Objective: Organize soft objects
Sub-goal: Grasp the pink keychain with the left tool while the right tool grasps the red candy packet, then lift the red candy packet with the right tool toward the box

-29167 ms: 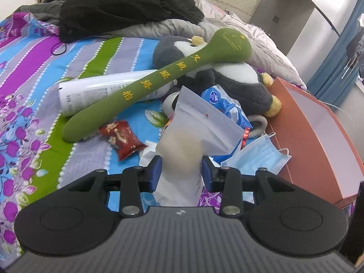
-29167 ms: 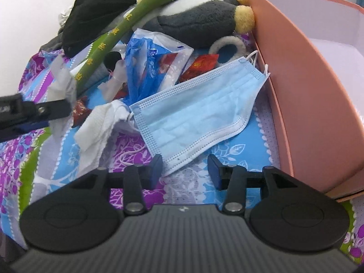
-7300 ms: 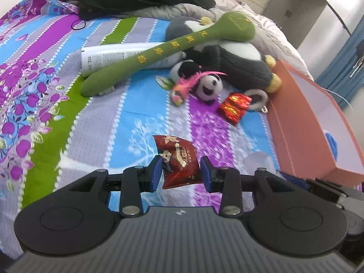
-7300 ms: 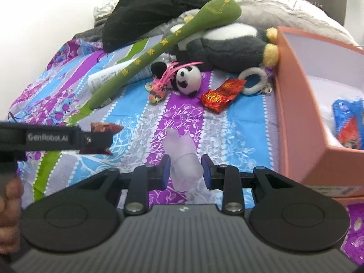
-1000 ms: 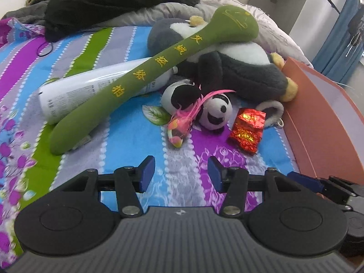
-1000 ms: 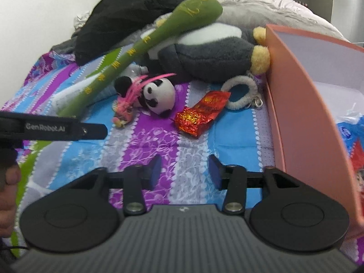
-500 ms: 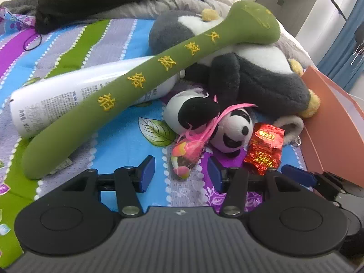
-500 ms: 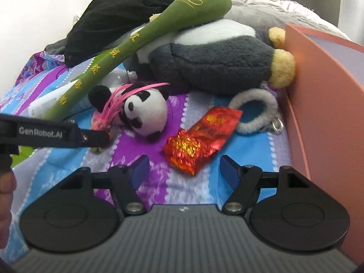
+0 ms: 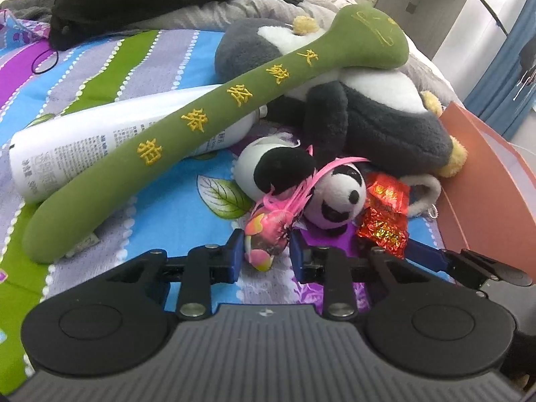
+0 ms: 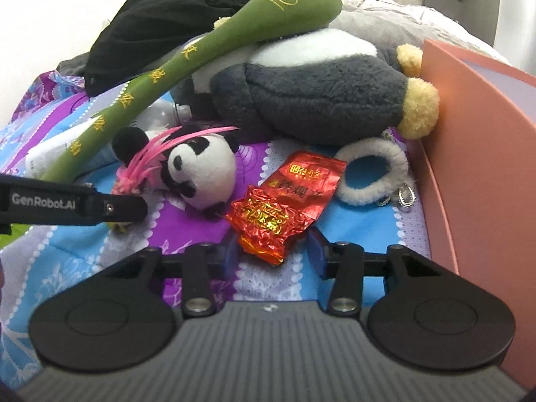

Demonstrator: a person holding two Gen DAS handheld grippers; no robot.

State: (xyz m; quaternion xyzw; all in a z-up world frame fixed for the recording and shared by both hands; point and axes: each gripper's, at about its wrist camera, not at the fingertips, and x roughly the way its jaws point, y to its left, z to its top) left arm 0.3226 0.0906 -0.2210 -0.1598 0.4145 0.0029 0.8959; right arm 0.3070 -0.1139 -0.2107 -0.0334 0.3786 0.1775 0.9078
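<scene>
Both grippers closed in: your left gripper (image 9: 263, 255) straddled the soft pink toy (image 9: 268, 226), your right gripper (image 10: 274, 256) the light, crinkly foil packet (image 10: 268, 224), jaws spread; pinch mid-body.

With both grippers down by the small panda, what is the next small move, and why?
Probably close both. The left gripper is open with the pink tasselled toy between its fingers, and the right gripper is open around the near end of the red foil packet. The pink box stands alongside on the right.
</scene>
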